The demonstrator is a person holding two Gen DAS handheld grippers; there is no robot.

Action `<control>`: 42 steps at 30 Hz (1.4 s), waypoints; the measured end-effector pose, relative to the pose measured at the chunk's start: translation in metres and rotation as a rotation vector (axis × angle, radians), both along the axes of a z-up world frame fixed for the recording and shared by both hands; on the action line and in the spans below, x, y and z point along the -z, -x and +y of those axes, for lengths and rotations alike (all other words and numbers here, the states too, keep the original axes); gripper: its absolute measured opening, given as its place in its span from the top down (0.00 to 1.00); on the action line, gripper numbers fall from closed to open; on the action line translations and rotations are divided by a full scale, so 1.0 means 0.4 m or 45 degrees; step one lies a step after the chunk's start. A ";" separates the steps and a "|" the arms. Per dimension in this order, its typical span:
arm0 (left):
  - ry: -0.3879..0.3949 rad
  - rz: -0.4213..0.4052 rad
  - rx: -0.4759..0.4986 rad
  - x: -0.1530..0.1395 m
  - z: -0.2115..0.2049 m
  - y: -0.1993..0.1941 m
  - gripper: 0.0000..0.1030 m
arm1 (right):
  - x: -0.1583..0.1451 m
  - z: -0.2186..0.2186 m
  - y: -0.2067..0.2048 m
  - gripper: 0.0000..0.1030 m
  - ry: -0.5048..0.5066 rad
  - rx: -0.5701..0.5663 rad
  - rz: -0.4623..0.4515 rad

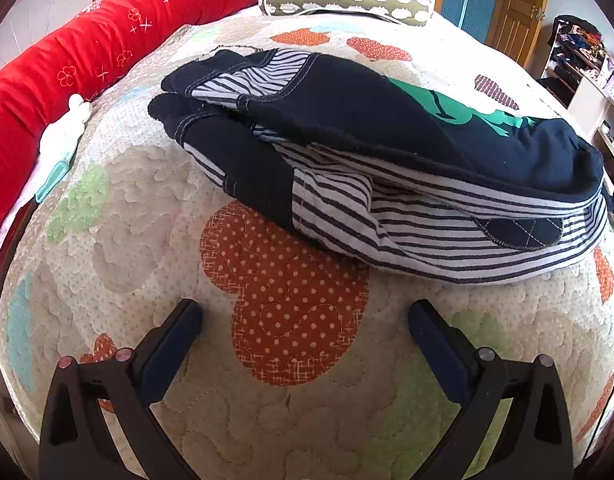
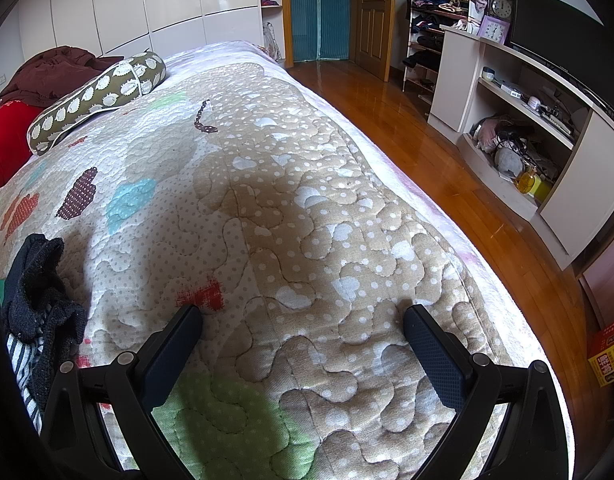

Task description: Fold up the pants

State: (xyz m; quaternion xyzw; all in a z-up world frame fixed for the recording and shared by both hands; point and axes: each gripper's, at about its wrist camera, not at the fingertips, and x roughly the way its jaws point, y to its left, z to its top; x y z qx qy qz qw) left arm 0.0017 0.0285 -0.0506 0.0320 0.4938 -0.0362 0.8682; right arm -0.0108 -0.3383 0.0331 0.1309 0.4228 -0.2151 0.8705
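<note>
Quilted bedspread [image 1: 139, 240] fills both views, patchwork hearts and clouds on cream. Red bolster [image 1: 87, 52] runs along the upper left of the left wrist view; the olive dotted pillow [image 1: 343, 0] lies across the top centre there, and shows in the upper left of the right wrist view too. Pants [image 1: 387, 152] sit in the centre and right of the left wrist view, folded into a layered bundle on the bedspread: navy panels, navy-white stripes, a green print on the top layer (cuffs point to the upper left). In the right wrist view only a navy and striped edge shows, at the lower left of the frame. Wooden floor [image 2: 407, 120] and a white TV unit [image 2: 507, 128] take the right side of that view. Left gripper [image 1: 303, 316], bottom centre of its frame, jaws spread wide, holding nothing, over an orange dotted heart patch just short of the bundle. Right gripper [image 2: 303, 320], bottom centre of its frame, also spread wide and empty, over bare quilt, pants off to its left.
</note>
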 end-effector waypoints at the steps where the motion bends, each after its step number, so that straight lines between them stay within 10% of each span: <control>1: -0.004 -0.007 0.000 0.001 -0.001 0.003 0.00 | 0.000 0.000 0.000 0.01 0.000 0.000 0.000; 42: -0.004 0.030 0.077 -0.004 -0.012 -0.031 0.00 | 0.003 -0.003 0.001 0.01 0.001 -0.002 -0.001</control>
